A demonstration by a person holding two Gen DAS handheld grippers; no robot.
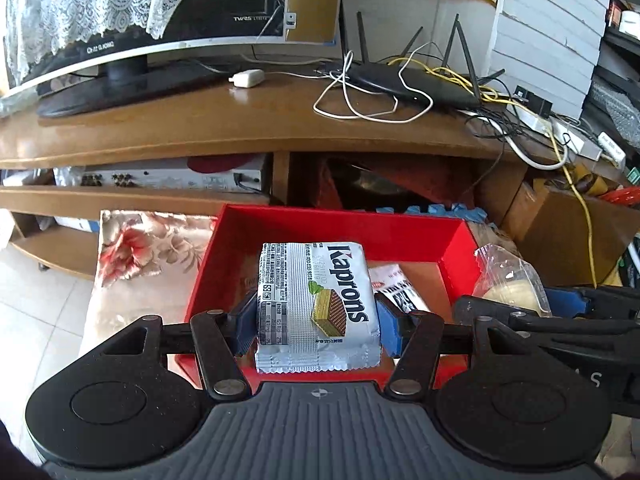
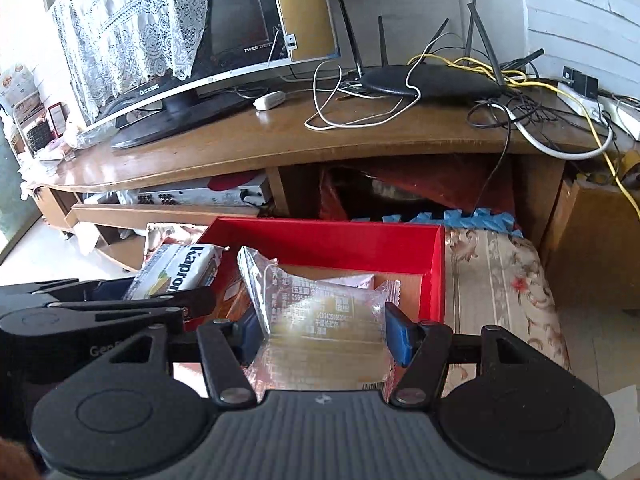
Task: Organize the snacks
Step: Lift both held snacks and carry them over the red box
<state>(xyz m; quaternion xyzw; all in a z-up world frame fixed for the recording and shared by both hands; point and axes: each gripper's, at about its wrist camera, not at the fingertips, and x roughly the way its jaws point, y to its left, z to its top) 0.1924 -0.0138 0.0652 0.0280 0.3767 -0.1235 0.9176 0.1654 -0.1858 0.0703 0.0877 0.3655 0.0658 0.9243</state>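
Observation:
My left gripper (image 1: 316, 322) is shut on a silver Kaprons wafer packet (image 1: 316, 304), its blue pads pressing both sides, above the near edge of a red box (image 1: 340, 228). My right gripper (image 2: 320, 330) is shut on a clear wrapped pastry packet (image 2: 320, 320) over the same red box (image 2: 332, 240). Each gripper shows in the other's view: the right gripper (image 1: 560, 304) with its clear packet (image 1: 508, 284) at the right edge, the left one (image 2: 120, 294) with the Kaprons packet (image 2: 176, 270) at the left. Other snack packets (image 1: 394, 284) lie inside the box.
The red box rests on a floral cushion (image 2: 500, 288). Behind it stands a wooden TV cabinet (image 1: 240, 120) with a monitor (image 1: 120, 52), a black router (image 1: 408, 80) and tangled cables (image 1: 540, 132). A cardboard box (image 2: 592, 248) sits at the right, pale floor tiles (image 1: 36, 312) at the left.

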